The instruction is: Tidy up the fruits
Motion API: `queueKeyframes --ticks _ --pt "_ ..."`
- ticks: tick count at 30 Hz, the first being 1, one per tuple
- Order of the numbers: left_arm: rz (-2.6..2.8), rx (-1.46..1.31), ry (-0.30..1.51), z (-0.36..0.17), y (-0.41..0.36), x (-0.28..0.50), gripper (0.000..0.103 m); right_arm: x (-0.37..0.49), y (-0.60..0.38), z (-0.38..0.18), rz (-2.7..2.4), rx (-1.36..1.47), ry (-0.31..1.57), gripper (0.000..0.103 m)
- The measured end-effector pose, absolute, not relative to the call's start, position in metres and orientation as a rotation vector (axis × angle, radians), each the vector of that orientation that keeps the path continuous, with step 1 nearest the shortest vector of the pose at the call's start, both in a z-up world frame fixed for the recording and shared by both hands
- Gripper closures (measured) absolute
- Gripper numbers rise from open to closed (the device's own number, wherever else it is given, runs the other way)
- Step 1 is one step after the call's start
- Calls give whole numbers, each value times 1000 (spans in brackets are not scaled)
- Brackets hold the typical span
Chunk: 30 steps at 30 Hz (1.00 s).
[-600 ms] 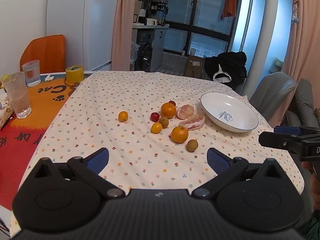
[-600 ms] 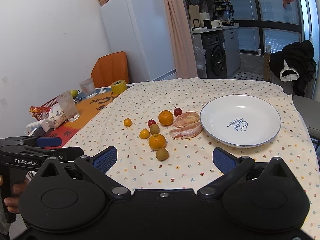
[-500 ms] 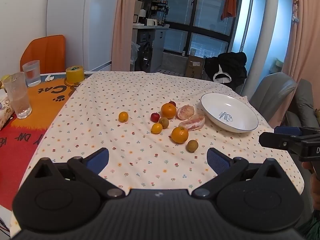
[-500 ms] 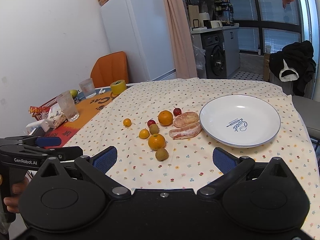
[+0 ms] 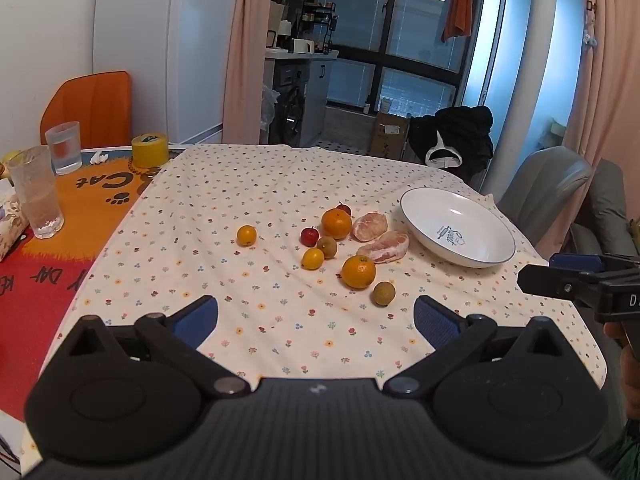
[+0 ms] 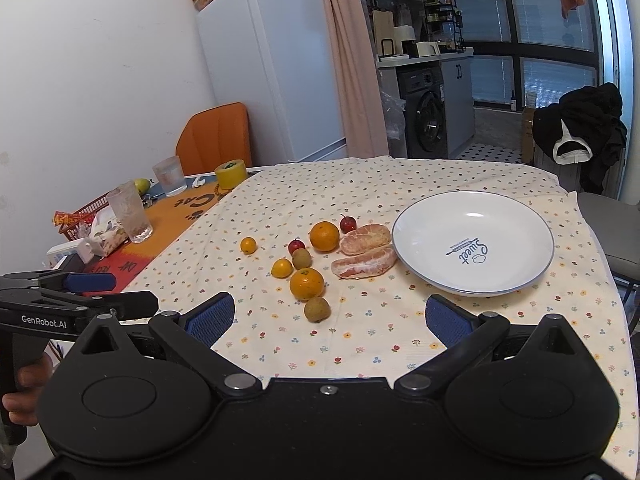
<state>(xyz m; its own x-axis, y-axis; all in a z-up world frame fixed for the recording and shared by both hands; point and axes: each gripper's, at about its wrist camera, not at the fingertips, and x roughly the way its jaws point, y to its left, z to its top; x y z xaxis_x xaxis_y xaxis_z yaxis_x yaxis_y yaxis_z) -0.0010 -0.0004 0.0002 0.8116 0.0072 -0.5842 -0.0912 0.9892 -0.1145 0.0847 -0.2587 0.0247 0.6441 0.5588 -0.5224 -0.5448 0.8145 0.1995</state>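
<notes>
While both hover at the near table edge, left gripper (image 5: 316,316) and right gripper (image 6: 330,316) are spread wide, holding nothing; fruits (image 6: 307,284) sit mid-cloth, left of the plate (image 6: 424,272). Only the right view shows the basket (image 6: 86,214)

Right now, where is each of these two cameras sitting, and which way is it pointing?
Left wrist view: sits on the left claw, facing across the floral tablecloth at the fruit; its own open fingers show, with the right claw at the right edge.
Right wrist view: sits on the right claw, facing the white plate; its open fingers show, with the left claw and a hand at the left.
Both share the plate, the nearest brown fruit and the oranges.
</notes>
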Motion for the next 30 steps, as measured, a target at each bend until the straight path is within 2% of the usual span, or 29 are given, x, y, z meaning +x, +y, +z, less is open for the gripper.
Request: queueKeyframes --ticks 30 --pt "52 -149 603 19 2 2 0 87 -255 21 624 20 620 0"
